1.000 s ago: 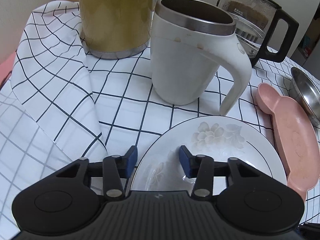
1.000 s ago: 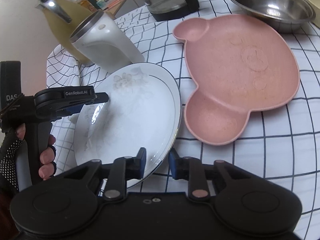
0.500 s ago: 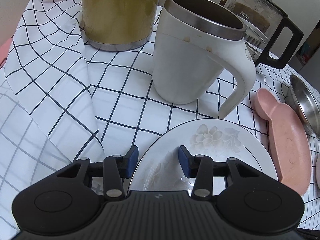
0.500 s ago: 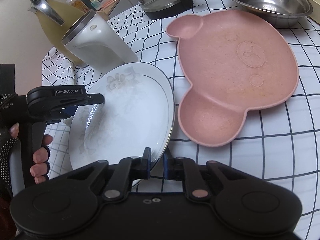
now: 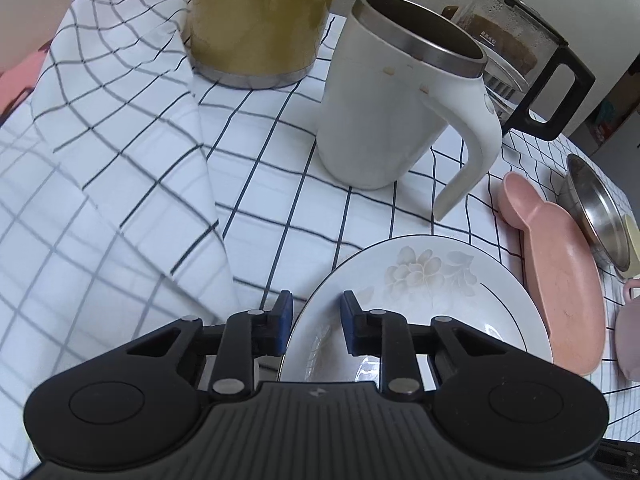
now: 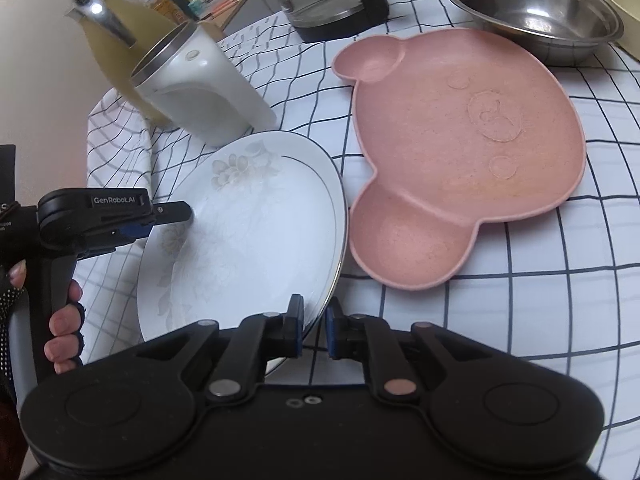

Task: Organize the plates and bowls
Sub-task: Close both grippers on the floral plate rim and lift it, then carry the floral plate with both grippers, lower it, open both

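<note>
A white floral plate (image 6: 248,232) lies tilted on the checked tablecloth, its left side raised. My right gripper (image 6: 314,330) is shut on the plate's near right rim. My left gripper (image 5: 314,320) straddles the plate's (image 5: 420,300) left rim with its jaws apart; it also shows in the right wrist view (image 6: 152,224) at the plate's left edge. A pink bear-shaped plate (image 6: 460,152) lies right of the white plate. A steel bowl (image 6: 536,8) sits behind it.
A white mug (image 5: 400,96) with a steel rim stands behind the white plate. A yellow thermos (image 5: 256,20) and a glass kettle (image 5: 516,52) stand further back. A pink cup (image 5: 630,328) shows at the right edge.
My right gripper's jaws have closed on the white plate's rim, and the plate has tipped up a little. My left gripper has closed slightly around the left rim.
</note>
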`<state>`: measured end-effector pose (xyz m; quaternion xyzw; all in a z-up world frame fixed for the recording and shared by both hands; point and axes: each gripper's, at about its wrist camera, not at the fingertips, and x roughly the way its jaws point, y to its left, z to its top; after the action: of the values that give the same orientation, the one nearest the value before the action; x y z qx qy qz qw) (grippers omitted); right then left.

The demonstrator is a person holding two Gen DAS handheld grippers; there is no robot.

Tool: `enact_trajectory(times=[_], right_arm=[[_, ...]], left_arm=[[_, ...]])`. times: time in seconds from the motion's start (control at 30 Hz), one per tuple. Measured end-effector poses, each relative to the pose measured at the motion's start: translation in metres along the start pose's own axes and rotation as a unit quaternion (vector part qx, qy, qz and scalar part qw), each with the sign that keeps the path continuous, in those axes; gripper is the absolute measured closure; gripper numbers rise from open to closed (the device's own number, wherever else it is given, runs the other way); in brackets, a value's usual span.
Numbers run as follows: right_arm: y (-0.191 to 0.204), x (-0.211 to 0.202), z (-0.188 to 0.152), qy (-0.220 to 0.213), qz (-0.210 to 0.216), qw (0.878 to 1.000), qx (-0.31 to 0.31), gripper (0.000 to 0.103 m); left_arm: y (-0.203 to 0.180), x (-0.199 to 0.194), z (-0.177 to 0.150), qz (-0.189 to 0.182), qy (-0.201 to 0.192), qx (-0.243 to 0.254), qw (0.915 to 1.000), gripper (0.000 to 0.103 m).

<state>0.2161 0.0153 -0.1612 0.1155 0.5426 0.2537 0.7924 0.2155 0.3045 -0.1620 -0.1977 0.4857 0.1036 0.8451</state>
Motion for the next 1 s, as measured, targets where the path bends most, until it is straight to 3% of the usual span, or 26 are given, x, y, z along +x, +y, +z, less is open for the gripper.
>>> enact_trajectory(times=[0.3,0.53,0.77,1.0], right_arm=[[-0.019,-0.027,-0.014,0.03,0.021,0.999,-0.033,0.091],[-0.039,-0.054,-0.033,0.056,0.035,0.995,-0.068,0.091],[-0.086,-0.092,-0.051,0.075,0.044,0.994,-0.069,0.093],[-0.143,-0.131,-0.055,0.056,0.016,0.997,-0.046,0.096]], left_arm=[[-0.009,-0.021,-0.051,-0.009,0.016,-0.005,0.9998,0.081],[-0.021,-0.045,-0.102,-0.038,0.03,-0.01,0.9988,0.088],[-0.069,-0.063,-0.157,-0.063,0.046,0.02,0.9967,0.089],[-0.131,-0.064,-0.195,-0.083,0.071,0.055,0.9925,0.089]])
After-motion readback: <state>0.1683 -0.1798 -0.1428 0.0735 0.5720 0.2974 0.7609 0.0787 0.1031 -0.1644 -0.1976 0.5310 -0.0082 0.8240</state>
